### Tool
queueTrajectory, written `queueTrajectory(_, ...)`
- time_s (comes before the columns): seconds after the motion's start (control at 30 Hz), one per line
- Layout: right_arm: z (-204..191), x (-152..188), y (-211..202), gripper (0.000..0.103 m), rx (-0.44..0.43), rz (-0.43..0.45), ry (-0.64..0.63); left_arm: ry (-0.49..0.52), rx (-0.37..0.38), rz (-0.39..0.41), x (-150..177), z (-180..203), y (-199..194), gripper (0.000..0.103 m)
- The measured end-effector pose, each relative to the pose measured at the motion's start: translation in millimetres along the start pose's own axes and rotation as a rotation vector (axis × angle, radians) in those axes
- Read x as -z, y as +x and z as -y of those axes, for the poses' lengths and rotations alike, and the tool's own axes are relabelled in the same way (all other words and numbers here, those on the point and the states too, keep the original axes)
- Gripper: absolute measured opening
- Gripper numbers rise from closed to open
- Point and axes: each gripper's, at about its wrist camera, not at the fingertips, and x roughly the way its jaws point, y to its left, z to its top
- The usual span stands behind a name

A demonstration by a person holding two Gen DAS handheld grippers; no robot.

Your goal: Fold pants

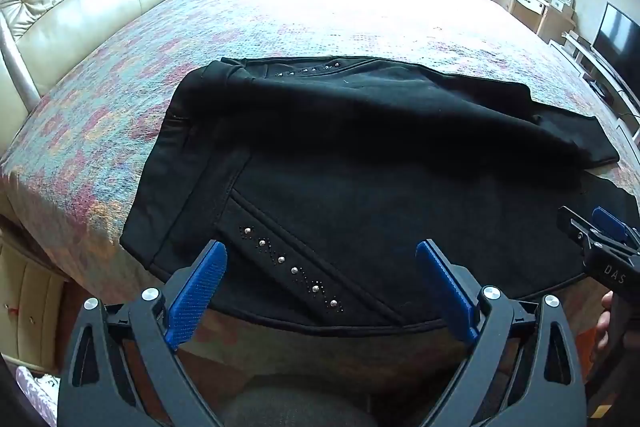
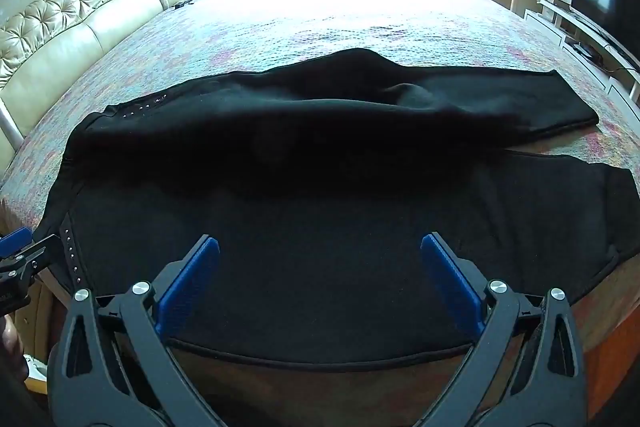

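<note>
- The black pants (image 1: 360,155) lie crosswise on the bed (image 1: 320,11), near its front edge, waistband at the left and leg ends at the right.
- 1 leg is folded over the other; the upper layer bulges and wrinkles along the far side.
- 2 slanted rows of silver studs (image 1: 292,267) mark the pockets by the waistband.
- A thin piped hem runs along the near edge.
- The left tool (image 1: 320,283) hangs above the studded pocket, jaws apart, holding nothing.
- The right tool (image 2: 320,279) hangs above the near leg, jaws apart, empty.
</note>
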Motion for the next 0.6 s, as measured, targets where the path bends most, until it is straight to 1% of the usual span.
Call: queueTrajectory(0.6,-4.4,1.9,4.0,0.101,0.000,-0.005,-0.016,-0.023,0.005,-0.023,0.9,-2.8,4.6,0.094)
